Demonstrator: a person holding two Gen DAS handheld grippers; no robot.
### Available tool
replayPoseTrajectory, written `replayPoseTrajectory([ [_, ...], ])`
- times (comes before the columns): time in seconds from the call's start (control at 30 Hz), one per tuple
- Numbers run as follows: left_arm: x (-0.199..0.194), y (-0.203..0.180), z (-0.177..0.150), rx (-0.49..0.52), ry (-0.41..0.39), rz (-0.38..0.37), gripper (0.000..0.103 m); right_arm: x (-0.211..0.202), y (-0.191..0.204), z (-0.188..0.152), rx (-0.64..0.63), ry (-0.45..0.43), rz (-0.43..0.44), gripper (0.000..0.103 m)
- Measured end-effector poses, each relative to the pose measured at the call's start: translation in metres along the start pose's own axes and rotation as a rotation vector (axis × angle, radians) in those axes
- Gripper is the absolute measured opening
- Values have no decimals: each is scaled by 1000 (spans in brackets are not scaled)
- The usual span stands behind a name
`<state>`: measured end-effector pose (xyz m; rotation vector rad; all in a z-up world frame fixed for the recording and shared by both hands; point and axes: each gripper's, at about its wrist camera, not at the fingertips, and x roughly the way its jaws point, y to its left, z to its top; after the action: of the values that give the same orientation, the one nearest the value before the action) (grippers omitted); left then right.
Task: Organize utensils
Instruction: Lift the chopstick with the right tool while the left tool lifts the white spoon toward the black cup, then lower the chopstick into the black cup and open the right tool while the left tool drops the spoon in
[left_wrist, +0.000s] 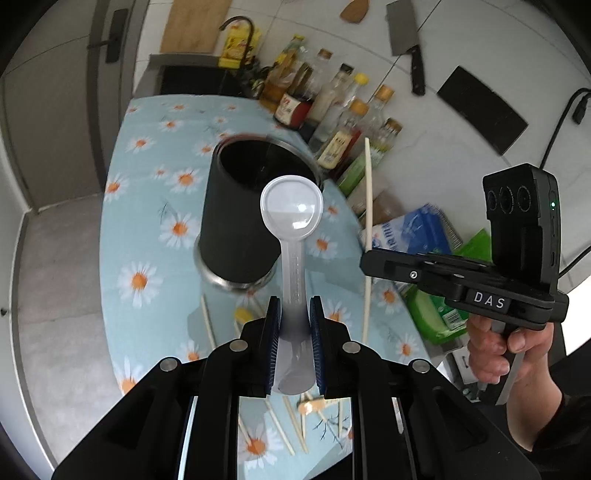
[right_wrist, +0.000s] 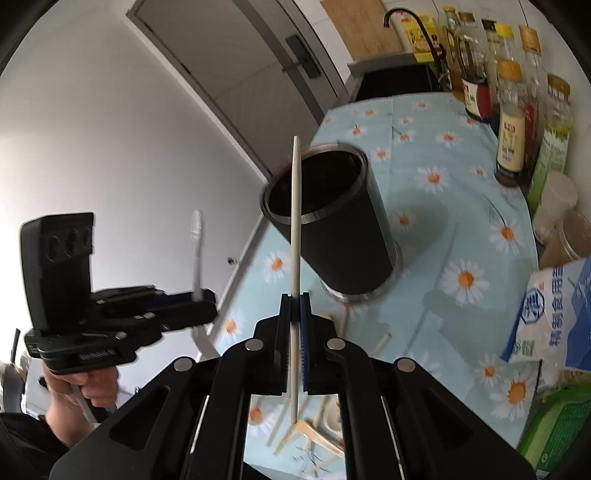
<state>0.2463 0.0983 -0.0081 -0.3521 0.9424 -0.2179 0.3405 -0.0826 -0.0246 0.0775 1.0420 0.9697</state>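
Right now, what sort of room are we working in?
Most likely a home kitchen. A cleaver hangs on the tiled wall, sauce and oil bottles line the back of the counter, and a sink faucet stands at the far end beside a wooden cutting board.

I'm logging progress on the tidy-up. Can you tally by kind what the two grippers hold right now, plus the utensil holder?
White spoon: 1, in the left gripper
Chopstick: 1, in the right gripper
Black holder: 1, standing upright
Total: 3
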Motion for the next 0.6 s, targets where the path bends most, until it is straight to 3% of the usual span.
replayPoseTrajectory([
  [0.6, -15, 15, 78, 17, -173, -23, 15, -23, 22, 83, -53, -296, 3, 6],
])
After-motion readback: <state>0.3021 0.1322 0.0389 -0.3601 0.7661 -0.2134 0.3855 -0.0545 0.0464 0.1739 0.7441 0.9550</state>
